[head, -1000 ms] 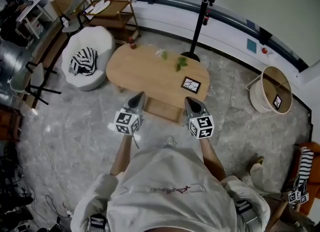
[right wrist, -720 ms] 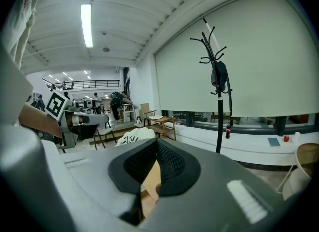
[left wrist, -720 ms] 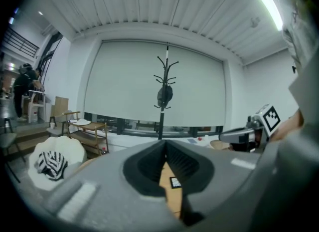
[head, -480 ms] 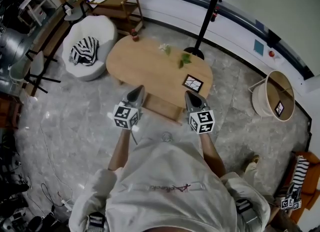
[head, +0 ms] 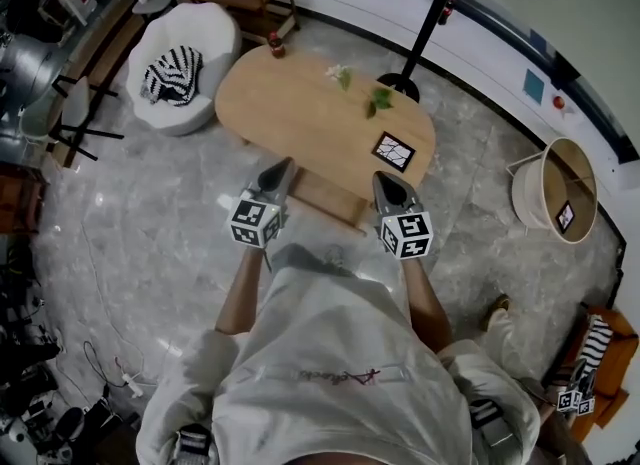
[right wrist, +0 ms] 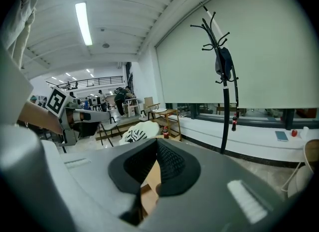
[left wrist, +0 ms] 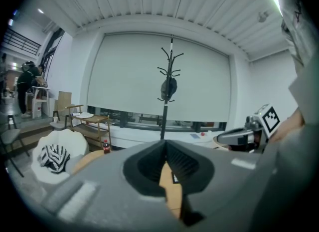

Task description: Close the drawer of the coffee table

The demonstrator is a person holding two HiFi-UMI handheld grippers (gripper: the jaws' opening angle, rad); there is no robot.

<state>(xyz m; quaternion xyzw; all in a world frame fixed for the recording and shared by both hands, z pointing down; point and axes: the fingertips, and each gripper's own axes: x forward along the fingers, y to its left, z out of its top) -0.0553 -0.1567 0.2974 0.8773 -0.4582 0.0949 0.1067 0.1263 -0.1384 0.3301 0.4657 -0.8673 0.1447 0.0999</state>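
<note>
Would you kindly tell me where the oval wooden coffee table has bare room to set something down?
The oval wooden coffee table is bare across its left half in the head view, between the small red bottle at its far edge and the white flowers. Its right end is crowded, with green leaves and a black-framed square picture.

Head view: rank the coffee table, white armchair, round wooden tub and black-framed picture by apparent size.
1. coffee table
2. white armchair, only slightly larger than the next
3. round wooden tub
4. black-framed picture
</note>
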